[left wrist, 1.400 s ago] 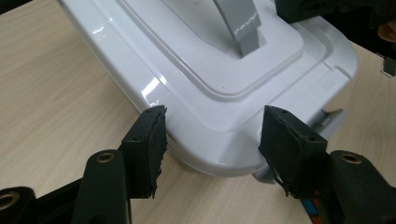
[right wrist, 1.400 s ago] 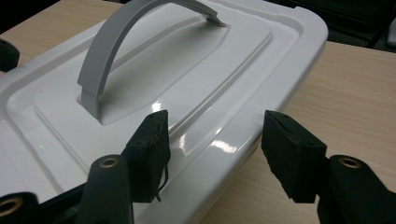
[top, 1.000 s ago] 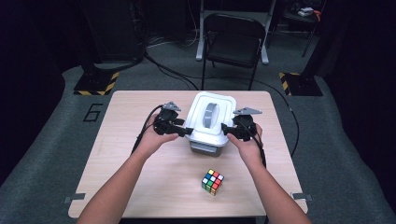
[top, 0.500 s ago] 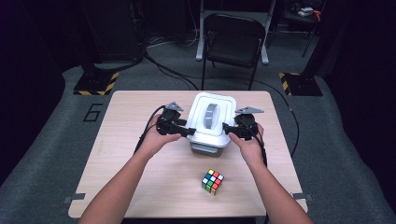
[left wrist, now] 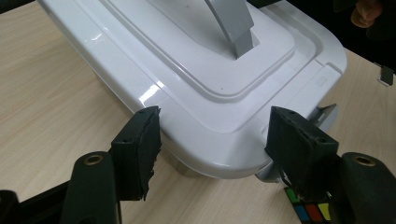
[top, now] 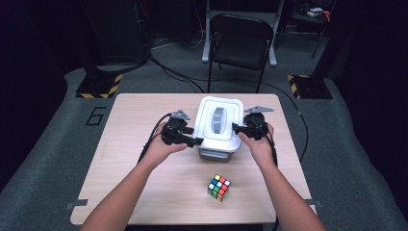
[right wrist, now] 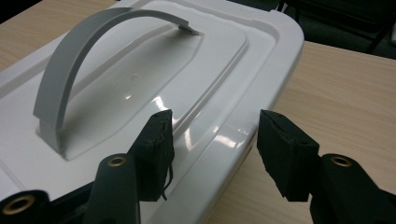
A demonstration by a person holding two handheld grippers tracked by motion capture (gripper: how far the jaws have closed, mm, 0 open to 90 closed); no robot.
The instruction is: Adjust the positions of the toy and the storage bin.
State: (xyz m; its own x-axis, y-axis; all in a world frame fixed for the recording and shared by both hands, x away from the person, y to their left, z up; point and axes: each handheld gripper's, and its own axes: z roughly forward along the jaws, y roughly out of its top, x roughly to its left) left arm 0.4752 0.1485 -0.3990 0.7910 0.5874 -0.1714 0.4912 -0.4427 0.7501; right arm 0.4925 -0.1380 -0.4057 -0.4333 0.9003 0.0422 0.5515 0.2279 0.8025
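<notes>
High view first: the left gripper (top: 192,140) sits at the nine o'clock side of the white lidded box (top: 219,126), the right gripper (top: 239,128) at its three o'clock side, both tips at the lid's rim. The left jaws have just been opening and stand apart around the lid's near corner, pads clear of the plastic, so nothing is grasped. The right jaws have just been closing; they straddle the lid's edge with a gap at each pad, released as well.

Outward from the tools, the box stands a little beyond the middle of the wooden table (top: 125,144), its lid seated and its grey arched handle (top: 219,118) upright. A colour cube (top: 219,187) lies at six o'clock from the box, well apart. A black chair (top: 239,41) stands beyond the table at twelve o'clock.

Judging from this, the lid is still on; gripping the rim on both sides and lifting remains.

Left gripper view shows the lid's corner (left wrist: 233,149) overhanging the box, and the cube's stickers (left wrist: 308,210) behind the right-hand jaw. Right gripper view shows the handle's arch (right wrist: 70,70) from the side.
</notes>
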